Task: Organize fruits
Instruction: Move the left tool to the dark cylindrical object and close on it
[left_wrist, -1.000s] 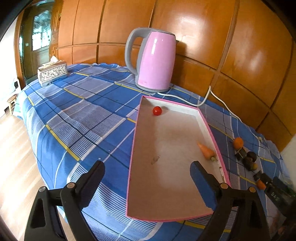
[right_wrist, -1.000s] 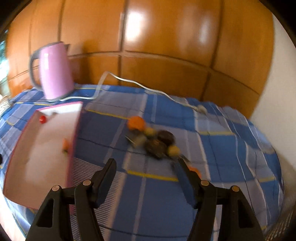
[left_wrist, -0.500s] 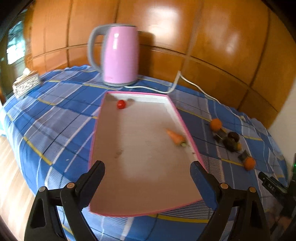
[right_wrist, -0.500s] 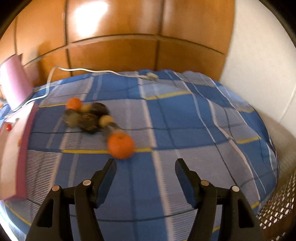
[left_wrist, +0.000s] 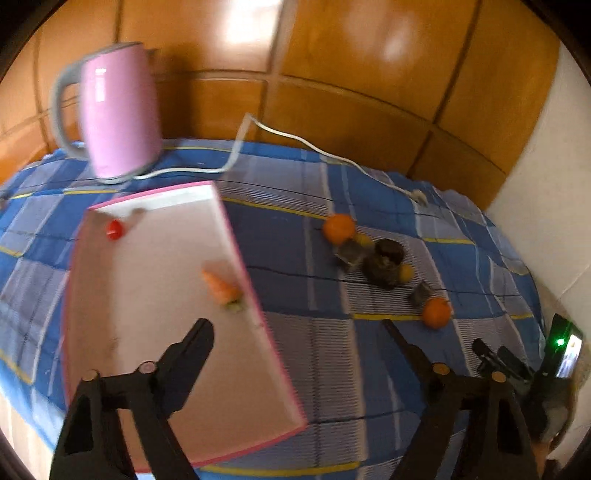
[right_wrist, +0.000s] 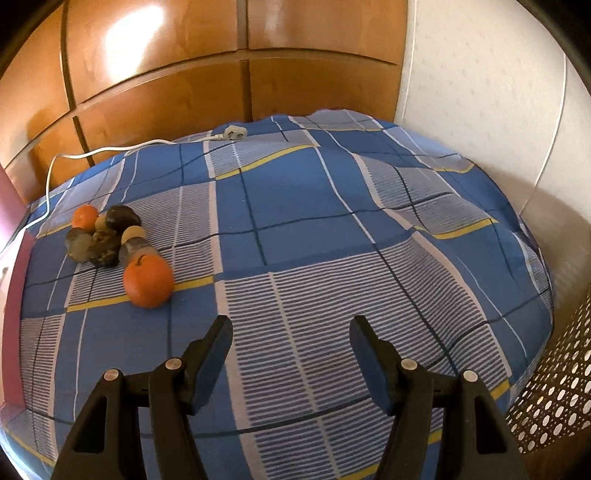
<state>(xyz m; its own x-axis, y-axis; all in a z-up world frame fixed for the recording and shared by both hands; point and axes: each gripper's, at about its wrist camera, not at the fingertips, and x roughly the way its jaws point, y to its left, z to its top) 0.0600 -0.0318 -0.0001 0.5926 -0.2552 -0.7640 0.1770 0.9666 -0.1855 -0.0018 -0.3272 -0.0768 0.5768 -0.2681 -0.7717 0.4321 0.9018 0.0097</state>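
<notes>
Behind tray (left_wrist: 255, 288), kettle (left_wrist: 118, 114) trails its cord (left_wrist: 295, 138).

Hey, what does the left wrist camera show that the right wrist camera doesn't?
Only the left wrist view: the pink kettle, the whole tray holding a tomato and a carrot, the left gripper, its jaws closing on nothing, and the right gripper's tool at the edge.

Only the right wrist view: the open right gripper, a perforated basket and the wall.

Both: the checked cloth, the fruit pile, the near orange, the white cord.
</notes>
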